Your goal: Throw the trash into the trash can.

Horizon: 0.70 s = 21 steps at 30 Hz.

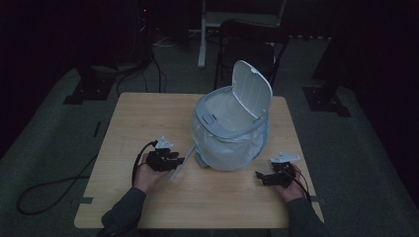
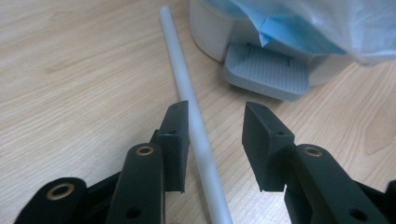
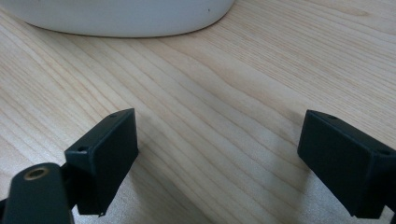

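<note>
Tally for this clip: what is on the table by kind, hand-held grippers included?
Pedal bin, lid up, lined with a bag: 1
White rod lying between the left tool's jaws: 1
Hand-held gripper: 2, the left hand-held gripper and the right hand-held gripper
Total: 4

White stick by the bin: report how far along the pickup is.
Done: the bin's lid stands open, and the left gripper straddles the white stick lying on the table. In hand: the pads have not clamped it yet. Left: grip and lift. The right gripper rests open, holding nothing.
</note>
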{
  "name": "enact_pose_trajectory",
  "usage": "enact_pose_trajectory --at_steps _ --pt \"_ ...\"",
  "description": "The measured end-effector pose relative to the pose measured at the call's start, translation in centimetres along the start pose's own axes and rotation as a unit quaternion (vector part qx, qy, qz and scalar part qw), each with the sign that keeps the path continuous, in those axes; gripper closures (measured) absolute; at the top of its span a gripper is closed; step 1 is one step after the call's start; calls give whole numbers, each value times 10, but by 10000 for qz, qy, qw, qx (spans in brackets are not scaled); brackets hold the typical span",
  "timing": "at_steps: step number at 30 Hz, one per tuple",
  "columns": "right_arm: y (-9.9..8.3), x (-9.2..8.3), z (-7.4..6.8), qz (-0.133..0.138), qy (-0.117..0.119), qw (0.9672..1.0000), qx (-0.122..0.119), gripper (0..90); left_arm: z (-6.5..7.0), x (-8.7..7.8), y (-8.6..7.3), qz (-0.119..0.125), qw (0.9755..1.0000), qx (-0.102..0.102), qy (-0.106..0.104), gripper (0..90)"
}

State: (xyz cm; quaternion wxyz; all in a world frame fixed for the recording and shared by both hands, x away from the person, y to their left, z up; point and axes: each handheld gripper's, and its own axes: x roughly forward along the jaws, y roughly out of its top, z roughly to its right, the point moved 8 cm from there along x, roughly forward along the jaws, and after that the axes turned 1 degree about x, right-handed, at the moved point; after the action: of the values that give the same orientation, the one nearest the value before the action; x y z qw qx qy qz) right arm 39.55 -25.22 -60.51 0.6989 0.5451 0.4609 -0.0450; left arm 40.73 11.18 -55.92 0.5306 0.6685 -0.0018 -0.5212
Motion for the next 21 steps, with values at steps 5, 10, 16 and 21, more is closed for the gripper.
enact_pose_trajectory --at_steps 5,10,16,21 --pt "0 0 0 -1 1 10000 1 113 -1 11 -6 -159 9998 51 86 685" --pt "0 0 0 -1 1 10000 -2 113 -1 21 -8 -253 9996 28 125 699" --pt "0 0 0 4 0 10000 -8 113 -3 30 -7 -384 9990 102 193 703" --pt "0 0 0 5 2 10000 -8 113 -7 37 -7 -474 9984 89 287 729"
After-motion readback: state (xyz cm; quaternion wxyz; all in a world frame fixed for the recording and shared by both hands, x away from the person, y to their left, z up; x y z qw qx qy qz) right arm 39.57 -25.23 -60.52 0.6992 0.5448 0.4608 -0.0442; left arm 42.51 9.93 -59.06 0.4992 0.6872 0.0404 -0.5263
